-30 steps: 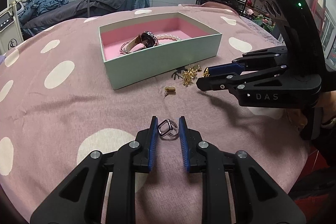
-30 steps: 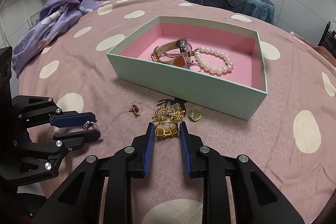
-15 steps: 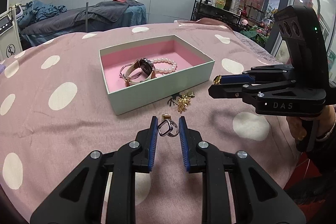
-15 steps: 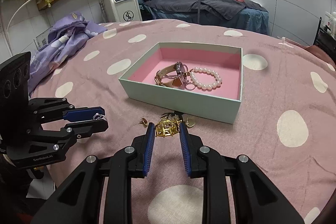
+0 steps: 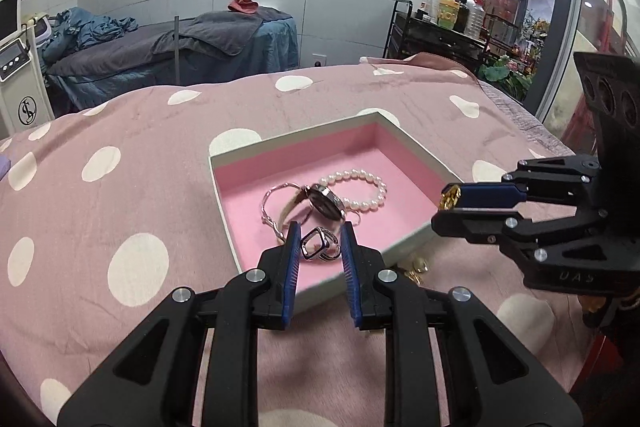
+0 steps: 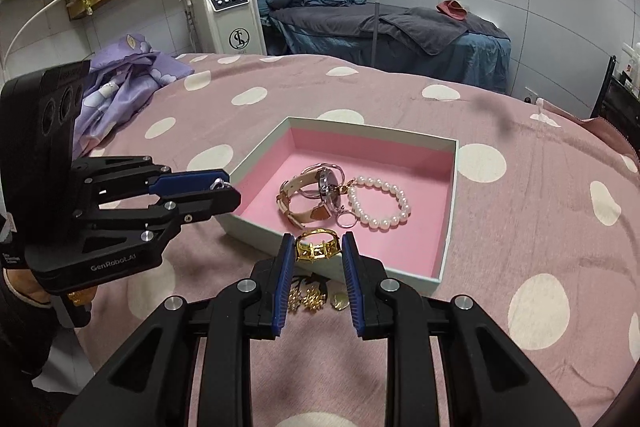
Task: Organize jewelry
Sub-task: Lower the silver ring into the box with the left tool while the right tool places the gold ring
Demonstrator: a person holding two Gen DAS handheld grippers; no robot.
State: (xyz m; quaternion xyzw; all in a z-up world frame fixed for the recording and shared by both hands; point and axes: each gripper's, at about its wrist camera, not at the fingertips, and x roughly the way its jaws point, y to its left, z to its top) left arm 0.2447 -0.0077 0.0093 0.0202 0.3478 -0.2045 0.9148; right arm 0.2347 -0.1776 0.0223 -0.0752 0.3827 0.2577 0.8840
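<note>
A mint box (image 5: 320, 128) (image 6: 448, 219) with pink lining sits on the spotted pink cloth. It holds a watch (image 5: 320, 201) (image 6: 316, 191), a pearl bracelet (image 5: 360, 187) (image 6: 380, 203) and a thin bangle (image 5: 272, 199). My left gripper (image 5: 320, 251) (image 6: 228, 189) is shut on a silver ring (image 5: 318, 250), held above the box's near edge. My right gripper (image 6: 318, 251) (image 5: 444, 205) is shut on a gold ring (image 6: 316, 247) (image 5: 449, 195), held above the box's near wall.
Loose gold earrings and a small gold pendant (image 6: 320, 299) (image 5: 416, 267) lie on the cloth in front of the box. A purple garment (image 6: 128, 83) lies at the table's far left. A massage bed (image 6: 400, 27) and a machine (image 6: 228, 15) stand behind.
Both grippers have lifted off the cloth with their rings and moved forward to the box. The loose gold pieces stay on the cloth.
</note>
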